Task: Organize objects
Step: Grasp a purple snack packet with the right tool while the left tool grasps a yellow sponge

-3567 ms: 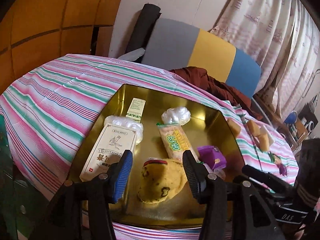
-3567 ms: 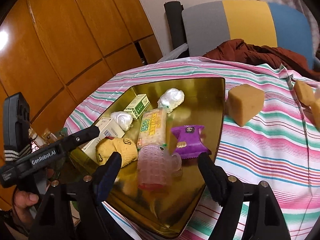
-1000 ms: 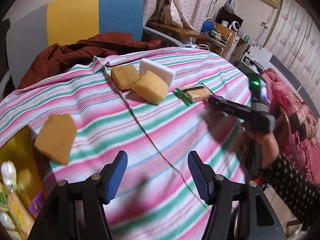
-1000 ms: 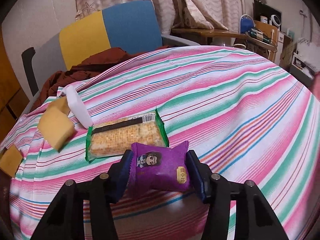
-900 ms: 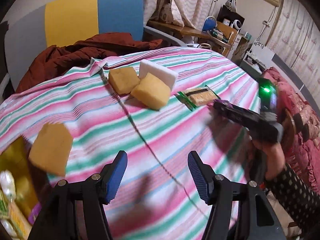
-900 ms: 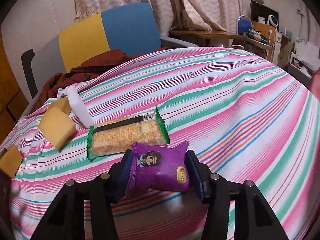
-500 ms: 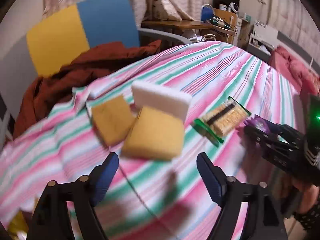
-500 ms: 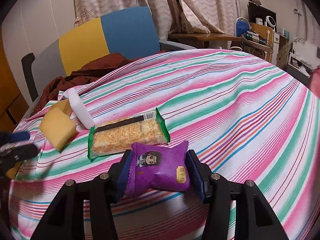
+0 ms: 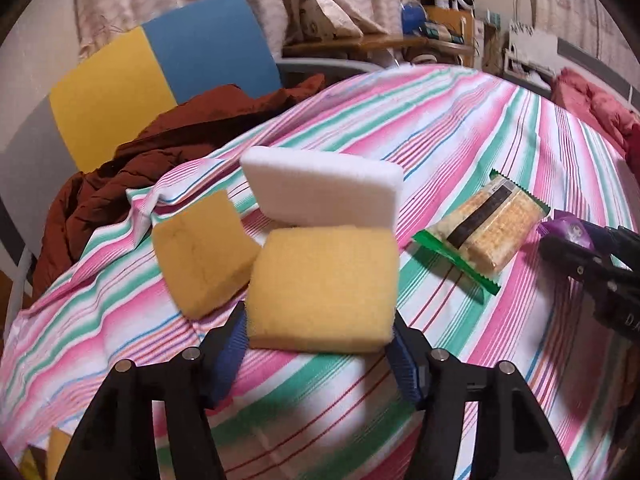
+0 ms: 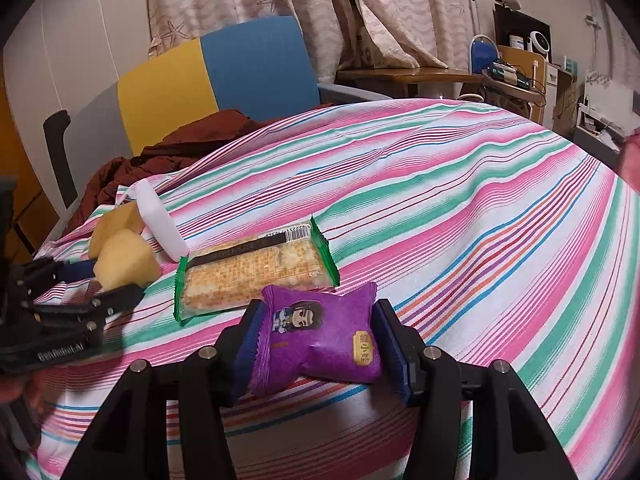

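The yellow sponge (image 9: 322,286) is flanked by the left gripper (image 9: 318,354), jaws just closing; contact can't be confirmed. The purple snack packet (image 10: 318,338) is clamped in the right gripper (image 10: 316,344), cracker pack (image 10: 254,274) just ahead.

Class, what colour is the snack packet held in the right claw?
Purple snack packet, shown best in the right wrist view.

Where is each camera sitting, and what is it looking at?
Left wrist: rides the left gripper, looking down its fingers at the yellow sponge between them.
Right wrist: rides the right gripper, looking down its fingers at the purple snack packet they hold.
Shared: both show the cracker packet on the striped tablecloth, and each shows the other gripper.
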{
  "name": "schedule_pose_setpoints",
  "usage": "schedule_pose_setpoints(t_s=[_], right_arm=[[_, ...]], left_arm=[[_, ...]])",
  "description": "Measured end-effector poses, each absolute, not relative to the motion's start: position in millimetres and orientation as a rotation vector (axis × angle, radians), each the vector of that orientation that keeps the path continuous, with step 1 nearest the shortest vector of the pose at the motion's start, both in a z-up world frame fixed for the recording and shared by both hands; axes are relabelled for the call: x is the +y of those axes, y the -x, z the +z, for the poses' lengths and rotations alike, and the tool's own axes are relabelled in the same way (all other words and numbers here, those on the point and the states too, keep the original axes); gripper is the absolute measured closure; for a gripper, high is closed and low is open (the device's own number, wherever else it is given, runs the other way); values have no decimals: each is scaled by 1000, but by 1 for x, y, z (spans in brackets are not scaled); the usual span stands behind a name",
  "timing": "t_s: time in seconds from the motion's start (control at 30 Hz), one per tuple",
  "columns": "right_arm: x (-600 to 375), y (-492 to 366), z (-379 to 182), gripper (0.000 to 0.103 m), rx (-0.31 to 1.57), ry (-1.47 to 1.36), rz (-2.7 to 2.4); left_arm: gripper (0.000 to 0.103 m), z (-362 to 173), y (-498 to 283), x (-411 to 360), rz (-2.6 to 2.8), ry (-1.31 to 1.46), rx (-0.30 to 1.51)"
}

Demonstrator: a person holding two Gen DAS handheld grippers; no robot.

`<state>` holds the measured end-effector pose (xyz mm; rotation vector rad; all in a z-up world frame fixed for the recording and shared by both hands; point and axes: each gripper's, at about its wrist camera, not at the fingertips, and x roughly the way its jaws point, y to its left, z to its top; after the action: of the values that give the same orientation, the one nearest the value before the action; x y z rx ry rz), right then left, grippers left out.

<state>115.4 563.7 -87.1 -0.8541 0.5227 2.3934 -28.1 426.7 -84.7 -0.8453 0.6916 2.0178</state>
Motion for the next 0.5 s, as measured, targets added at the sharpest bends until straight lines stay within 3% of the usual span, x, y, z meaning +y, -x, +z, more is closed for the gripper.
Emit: schedule_pose_setpoints(t_s=[0.5], right_arm=[[558,-121,-80,48,474,799,2371]], left_arm=[[43,-84,-13,397,2116,724,740]])
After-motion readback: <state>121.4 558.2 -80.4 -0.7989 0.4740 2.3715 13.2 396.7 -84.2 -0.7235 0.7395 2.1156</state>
